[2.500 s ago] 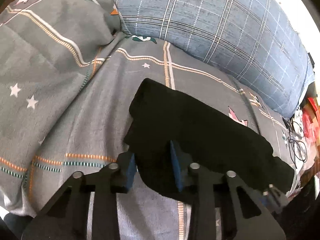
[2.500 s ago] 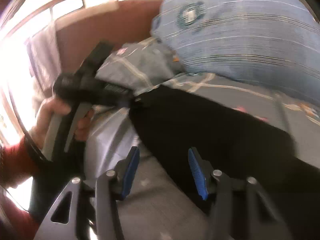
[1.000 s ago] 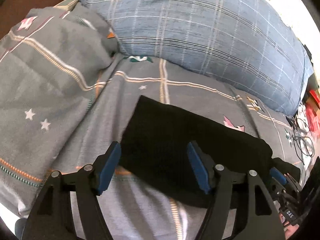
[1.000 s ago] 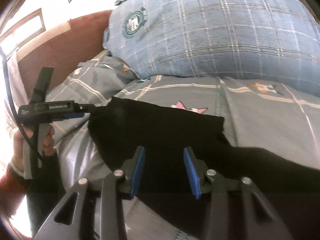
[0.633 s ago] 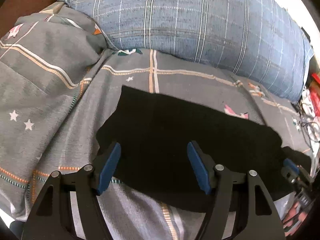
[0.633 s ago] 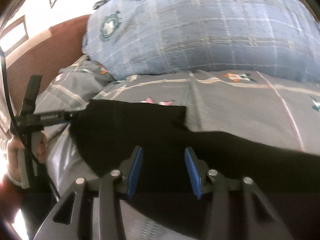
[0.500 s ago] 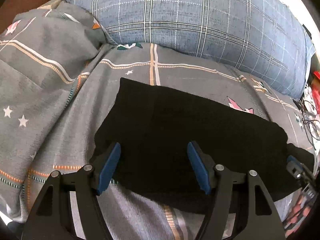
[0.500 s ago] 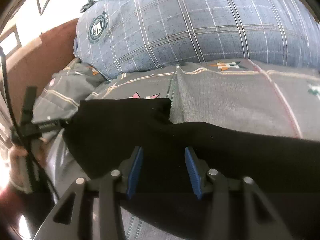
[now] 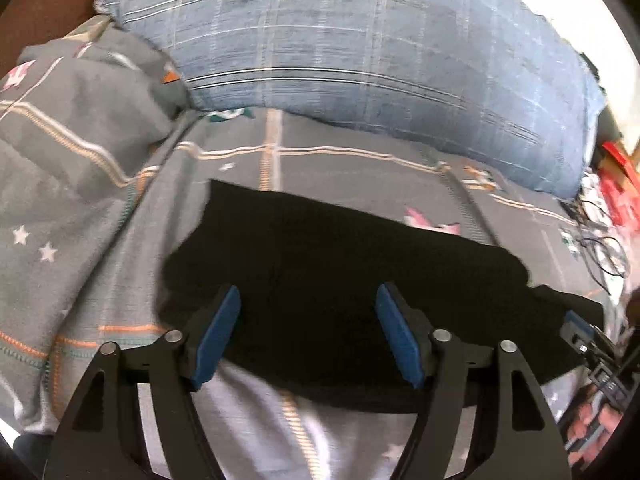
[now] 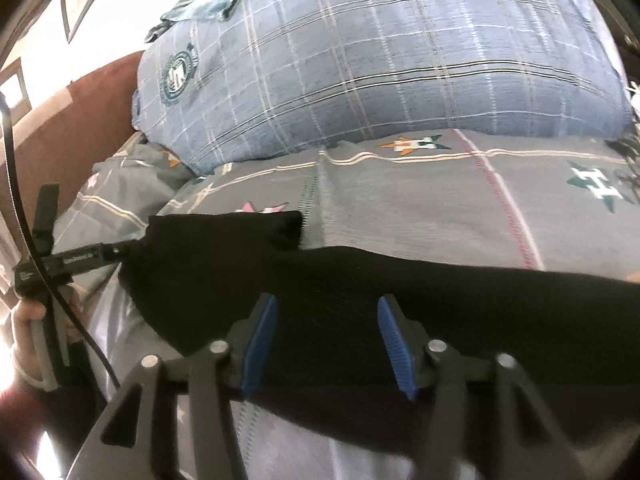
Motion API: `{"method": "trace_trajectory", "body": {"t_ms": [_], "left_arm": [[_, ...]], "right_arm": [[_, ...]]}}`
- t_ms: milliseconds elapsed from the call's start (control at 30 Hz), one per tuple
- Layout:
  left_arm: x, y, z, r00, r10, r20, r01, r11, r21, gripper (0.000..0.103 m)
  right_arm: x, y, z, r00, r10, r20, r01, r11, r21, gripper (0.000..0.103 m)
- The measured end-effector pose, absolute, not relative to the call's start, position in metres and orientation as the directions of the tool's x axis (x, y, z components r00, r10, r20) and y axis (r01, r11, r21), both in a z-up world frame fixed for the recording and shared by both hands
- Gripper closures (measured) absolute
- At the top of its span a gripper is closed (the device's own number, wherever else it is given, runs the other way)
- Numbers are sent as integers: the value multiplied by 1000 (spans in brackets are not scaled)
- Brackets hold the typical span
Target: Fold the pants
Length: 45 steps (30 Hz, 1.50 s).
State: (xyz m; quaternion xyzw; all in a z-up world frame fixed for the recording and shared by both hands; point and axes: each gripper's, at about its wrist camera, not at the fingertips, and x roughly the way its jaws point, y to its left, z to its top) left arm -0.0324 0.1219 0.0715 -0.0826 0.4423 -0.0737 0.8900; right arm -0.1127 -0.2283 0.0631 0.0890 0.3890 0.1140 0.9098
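Note:
Black pants [image 9: 340, 272] lie flat across the grey patterned bedspread [image 9: 100, 208], one end folded over the rest. My left gripper [image 9: 308, 320] is open and empty over their left part. My right gripper [image 10: 326, 332] is open and empty over the near edge of the pants [image 10: 320, 276], which run off to the right. The left gripper also shows in the right wrist view [image 10: 126, 251], its tip at the pants' left corner. The right gripper shows at the far right of the left wrist view [image 9: 580, 330].
A big blue plaid pillow [image 9: 380, 52] lies along the back of the bed, also in the right wrist view [image 10: 380, 60]. A rumpled grey pillow [image 9: 68, 112] is at the left. Cables and red items [image 9: 608, 208] sit at the right edge. A brown headboard [image 10: 80, 120] stands behind.
The left gripper opened wide and released the pants, which now lie flat. The right gripper slid right along the pants and opened a little wider.

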Motion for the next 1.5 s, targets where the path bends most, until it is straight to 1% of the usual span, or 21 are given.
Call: {"method": "trace_trajectory", "body": {"t_ms": [67,167,267,500,733,800,867,933,1000,1133,1267,1367,1433,1500], "left_arm": [[-32,110,72,582,-246,-775,97,967,-235,25],[-29,91,71,552,-274,-787,145,961,-234,25],[-29,69,72,536,-306,-787,201,951,-233,25],[-30,3,69,465,-376,-801,340,912,-230,25],[-36,-69,71,396,-442,-805,493,842,-220,25],[-37,-92,75,366,-479,-798,545,805,-234,25],[-37,-116,79,319,-516,-795,595,762,-255,21],[-34,-137,82,269,-560,-783,636,714,-293,21],[-28,-163,82,201,-580,-790,669,670,-321,21],[-24,-217,81,88,-592,-801,752,567,-337,21],[-32,-269,79,13,-576,-817,839,451,-304,21],[-35,-298,72,-16,-540,-841,875,400,-273,21],[-34,-312,64,-51,-512,-857,885,374,-276,21],[-36,-322,61,-54,-507,-860,900,348,-263,19]], "right_arm": [[-112,-232,66,673,267,-689,-134,961,242,49],[-111,-240,70,680,259,-686,-114,961,250,49],[-115,-253,76,695,236,-680,-76,964,257,42],[-127,-281,77,678,162,-717,7,974,226,42],[-177,-321,72,666,139,-733,107,955,278,42],[-194,-333,69,663,139,-736,133,945,298,42],[-211,-346,61,656,148,-740,164,929,332,42],[-222,-355,51,650,161,-743,188,913,362,42],[-226,-365,43,646,161,-746,222,896,385,41],[-228,-383,36,710,173,-682,259,837,483,40],[-226,-390,19,740,216,-636,260,781,567,40],[-229,-394,17,763,222,-608,248,767,592,40],[-228,-398,15,781,225,-582,254,737,626,40],[-227,-404,12,801,231,-552,253,705,663,40]]}}
